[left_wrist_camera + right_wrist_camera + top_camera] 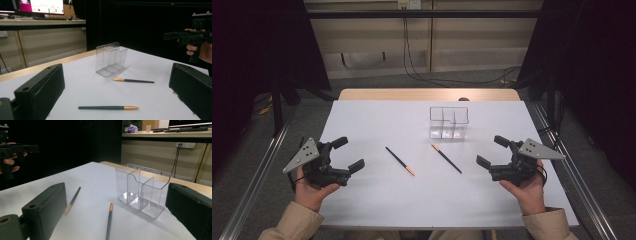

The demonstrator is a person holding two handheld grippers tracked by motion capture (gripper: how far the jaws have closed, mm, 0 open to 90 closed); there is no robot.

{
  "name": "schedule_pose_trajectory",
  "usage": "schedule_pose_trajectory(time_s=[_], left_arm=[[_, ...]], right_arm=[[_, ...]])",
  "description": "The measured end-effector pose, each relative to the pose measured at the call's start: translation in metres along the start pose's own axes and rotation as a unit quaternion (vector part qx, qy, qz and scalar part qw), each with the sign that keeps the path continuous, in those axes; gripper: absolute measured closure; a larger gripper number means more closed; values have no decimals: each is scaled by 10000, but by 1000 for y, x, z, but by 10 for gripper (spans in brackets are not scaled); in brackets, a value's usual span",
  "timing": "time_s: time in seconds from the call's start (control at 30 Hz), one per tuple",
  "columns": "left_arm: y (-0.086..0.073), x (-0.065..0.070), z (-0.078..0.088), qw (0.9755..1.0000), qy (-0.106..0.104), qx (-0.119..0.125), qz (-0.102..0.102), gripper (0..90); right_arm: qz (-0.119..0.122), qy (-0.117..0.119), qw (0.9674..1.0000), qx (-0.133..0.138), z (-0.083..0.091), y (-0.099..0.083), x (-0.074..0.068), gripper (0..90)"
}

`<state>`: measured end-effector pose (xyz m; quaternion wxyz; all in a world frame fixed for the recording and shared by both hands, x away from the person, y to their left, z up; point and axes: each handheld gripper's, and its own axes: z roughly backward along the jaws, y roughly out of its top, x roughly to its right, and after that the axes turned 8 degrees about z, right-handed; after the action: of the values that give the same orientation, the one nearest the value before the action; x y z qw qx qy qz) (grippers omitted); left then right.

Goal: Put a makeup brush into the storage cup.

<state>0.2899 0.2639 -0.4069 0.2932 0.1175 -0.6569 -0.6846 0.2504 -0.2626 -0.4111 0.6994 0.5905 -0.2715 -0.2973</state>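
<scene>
Pens: two dark ones with gold tips, left pen (400, 160) and right pen (446, 158), lie flat mid-worktop (377, 200), just in front of the clear organizer (449, 121), whose compartments look empty. Left tool (348, 153) and right tool (493, 151) hover spread wide, holding nothing. Looks like pre-grab; next move probably needs lowering onto a pen.

Left tool (348, 153): jaws apart, empty
Right tool (492, 151): jaws apart, empty
Pens (400, 160) (446, 158): flat on tabletop (377, 200), between tools
Clear organizer (449, 122): upright, behind pens
</scene>
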Motion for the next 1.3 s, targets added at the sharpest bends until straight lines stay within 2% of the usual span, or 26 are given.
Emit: schedule_pose_trajectory(time_s=[0.37, 0.57, 0.8, 0.9, 1.0, 1.3], left_arm=[[0, -2, 0, 10000, 53, 0, -14, 0], [3, -4, -5, 10000, 61, -14, -50, 1], [4, -10, -13, 10000, 68, -37, -46, 1], [7, -13, -18, 9997, 109, -105, -171, 1], [10, -17, -22, 9999, 55, -61, -118, 5], [9, -30, -42, 9994, 56, -323, -115, 6]], right_arm=[[-19, 28, 10000, 20, -3, 0, 3, 30], [54, 77, 10000, 4, -7, 0, 0, 29], [43, 97, 9999, -25, -7, -1, 1, 28], [32, 88, 10000, 21, -6, 0, 1, 28], [47, 82, 10000, 12, -6, 1, 1, 28], [139, 149, 9998, -7, -6, 1, -3, 28]])
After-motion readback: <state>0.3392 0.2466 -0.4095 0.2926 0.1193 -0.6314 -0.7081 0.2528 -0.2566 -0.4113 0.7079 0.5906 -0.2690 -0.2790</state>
